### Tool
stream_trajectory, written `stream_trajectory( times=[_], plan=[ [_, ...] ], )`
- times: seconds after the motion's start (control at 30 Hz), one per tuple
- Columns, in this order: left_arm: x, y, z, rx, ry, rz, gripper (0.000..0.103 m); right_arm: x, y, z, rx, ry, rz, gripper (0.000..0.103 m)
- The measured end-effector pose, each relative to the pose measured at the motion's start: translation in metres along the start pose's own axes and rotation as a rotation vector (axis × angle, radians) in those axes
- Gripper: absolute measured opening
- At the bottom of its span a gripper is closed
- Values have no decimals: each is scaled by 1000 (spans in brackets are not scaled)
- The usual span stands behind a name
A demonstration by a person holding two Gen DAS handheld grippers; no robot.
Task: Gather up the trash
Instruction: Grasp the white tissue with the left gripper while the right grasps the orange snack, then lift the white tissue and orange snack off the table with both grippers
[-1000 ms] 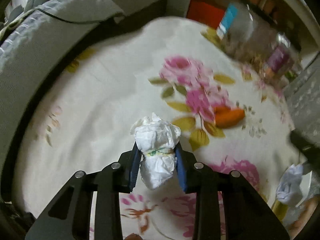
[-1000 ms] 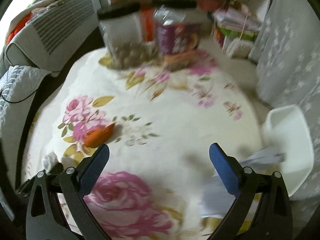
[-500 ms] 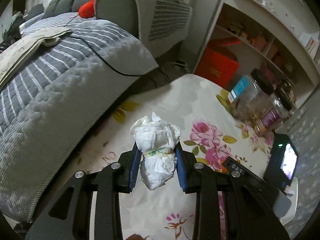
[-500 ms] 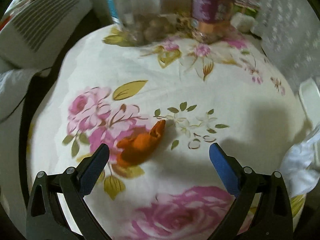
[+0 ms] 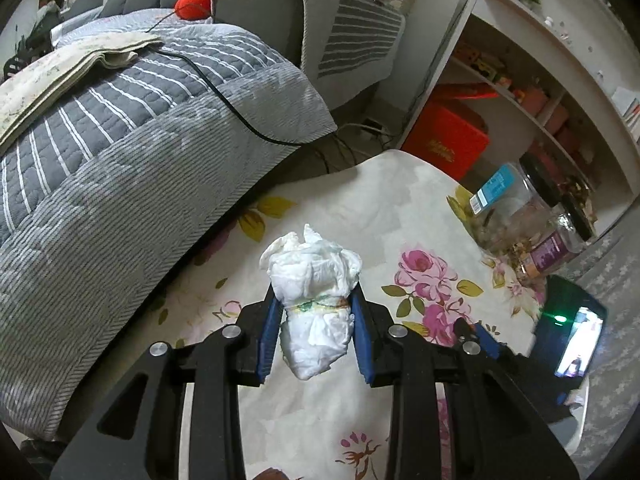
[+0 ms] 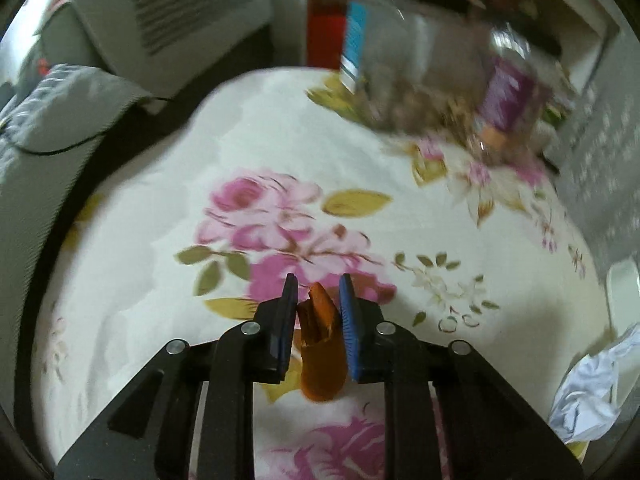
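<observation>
My left gripper [image 5: 314,334] is clamped on a crumpled white tissue wad [image 5: 312,296], lifted over the floral tablecloth [image 5: 360,208]. My right gripper [image 6: 318,316] has closed tight on the orange peel [image 6: 322,354] at the cloth's surface. Both pieces are secured, I judge; dropping them remains. More crumpled white paper [image 6: 588,396] sits by a white bin [image 6: 622,292] to my right. Jars [image 5: 516,208] stand beyond.

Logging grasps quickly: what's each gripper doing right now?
Left gripper: closed on the crumpled white tissue wad.
Right gripper: closed on the orange peel.
</observation>
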State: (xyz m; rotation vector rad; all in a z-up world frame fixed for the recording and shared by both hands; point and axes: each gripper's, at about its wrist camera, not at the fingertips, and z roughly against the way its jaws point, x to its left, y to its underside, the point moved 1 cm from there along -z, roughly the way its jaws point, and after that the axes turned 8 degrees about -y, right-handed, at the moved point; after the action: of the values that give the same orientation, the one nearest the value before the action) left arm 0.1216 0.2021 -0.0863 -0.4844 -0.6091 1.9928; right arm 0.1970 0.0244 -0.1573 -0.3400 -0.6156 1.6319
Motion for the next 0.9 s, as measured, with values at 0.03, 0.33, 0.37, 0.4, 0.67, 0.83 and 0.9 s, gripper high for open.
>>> stream_trajectory(
  times=[0.03, 0.33, 0.37, 0.4, 0.67, 0.83, 0.9],
  plan=[
    [0, 0, 0, -4, -1, 1, 32, 1, -1, 7, -18, -13, 8, 19],
    [-10, 7, 10, -38, -1, -10, 32, -10, -9, 67, -144, -69, 63, 16],
    [-12, 8, 11, -43, 2, -13, 32, -13, -10, 70, -149, -76, 65, 16],
    [-14, 9, 11, -46, 1, -16, 32, -16, -10, 75, -151, -87, 66, 16],
    [-20, 12, 16, -49, 8, -36, 32, -33, 3, 53, 11, -93, 94, 59],
    [-13, 6, 13, -37, 18, -18, 32, -32, 26, 17, 134, -145, 282, 59],
    [-12, 6, 7, -15, 29, -8, 32, -28, 35, 4, 173, -164, 362, 62]
  ],
)
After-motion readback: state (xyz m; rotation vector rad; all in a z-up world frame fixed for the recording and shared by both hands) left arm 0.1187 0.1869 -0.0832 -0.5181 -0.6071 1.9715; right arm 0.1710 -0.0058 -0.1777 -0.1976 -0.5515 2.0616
